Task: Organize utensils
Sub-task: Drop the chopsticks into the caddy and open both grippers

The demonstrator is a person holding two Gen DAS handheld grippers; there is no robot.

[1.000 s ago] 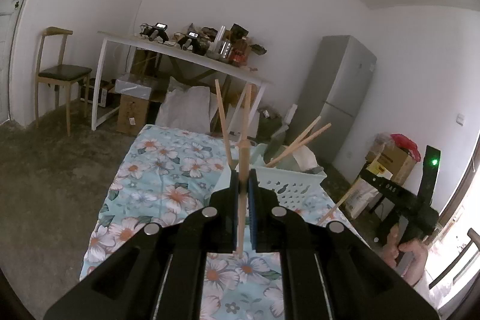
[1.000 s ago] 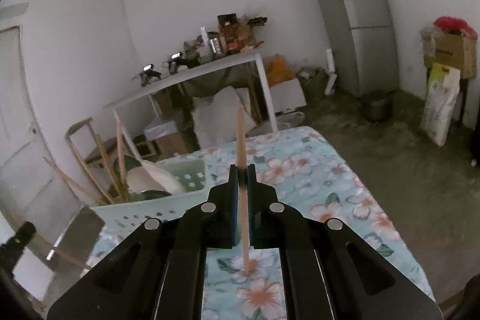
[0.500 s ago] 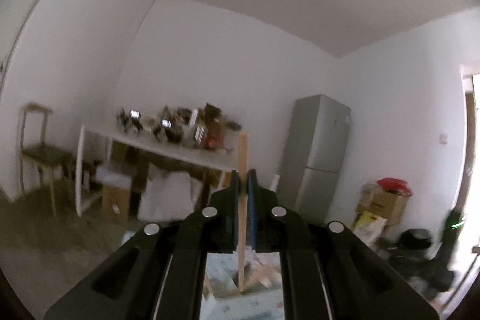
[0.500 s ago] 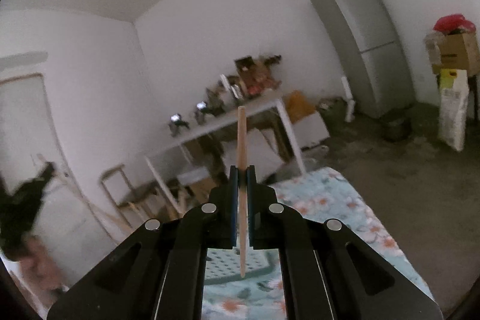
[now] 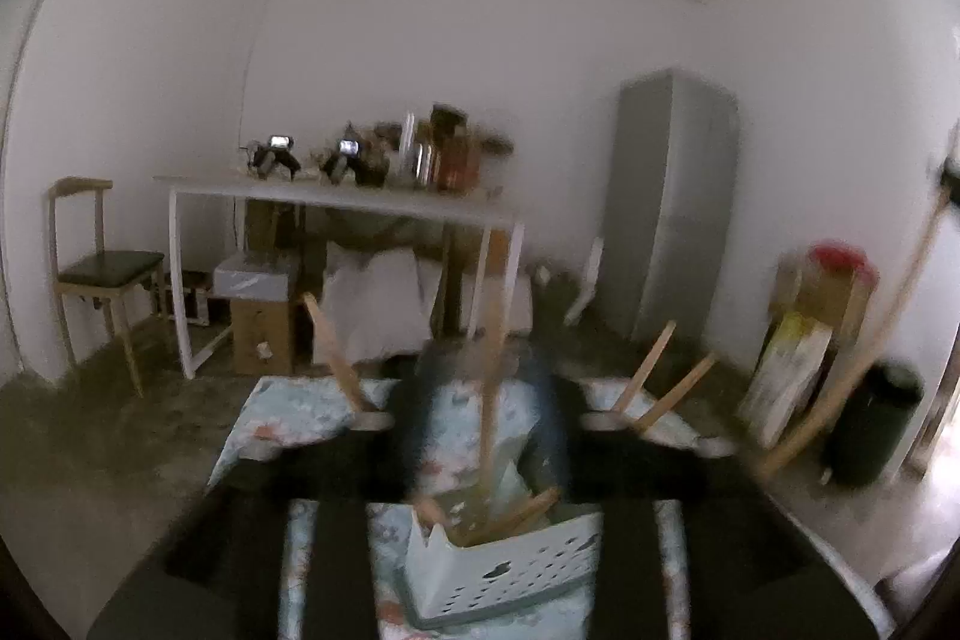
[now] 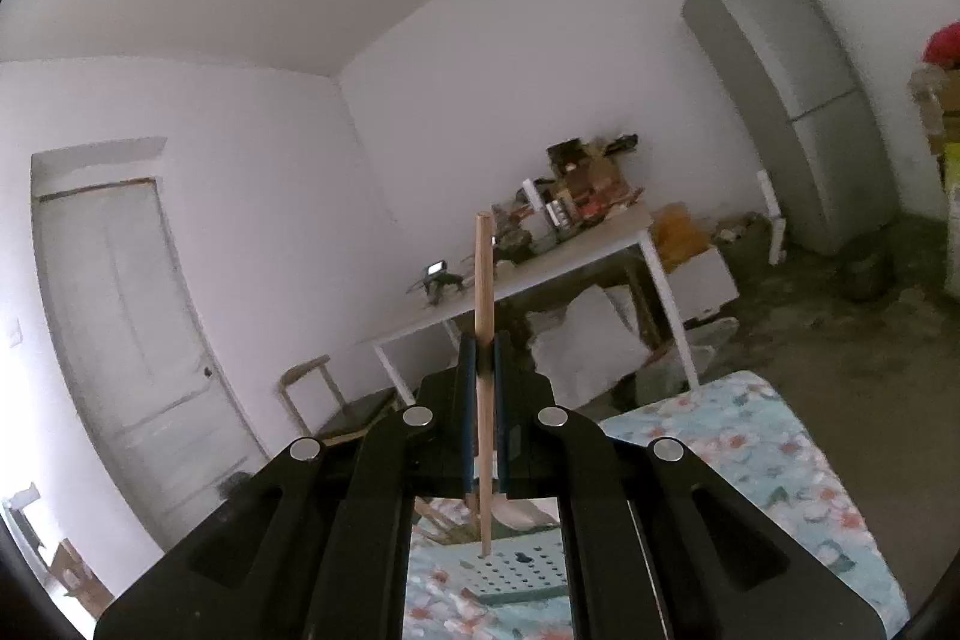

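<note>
wooden chopstick [image 5: 489,400] stands between the opening jaws of the left gripper [image 5: 480,436], free to drop into the perforated basket [image 5: 510,574] just below. the right gripper [image 6: 483,364] clamps a second chopstick [image 6: 483,340] upright above the basket, ready to follow.

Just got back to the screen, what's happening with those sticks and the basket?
A person is sorting wooden chopsticks into a perforated basket on the floral-cloth table. The left gripper is above the basket; its jaws are opening, with a chopstick between them, its lower end in the basket among other sticks. That view is blurred. The right gripper is shut on another chopstick, held upright above the basket, not yet dropped in.
</note>
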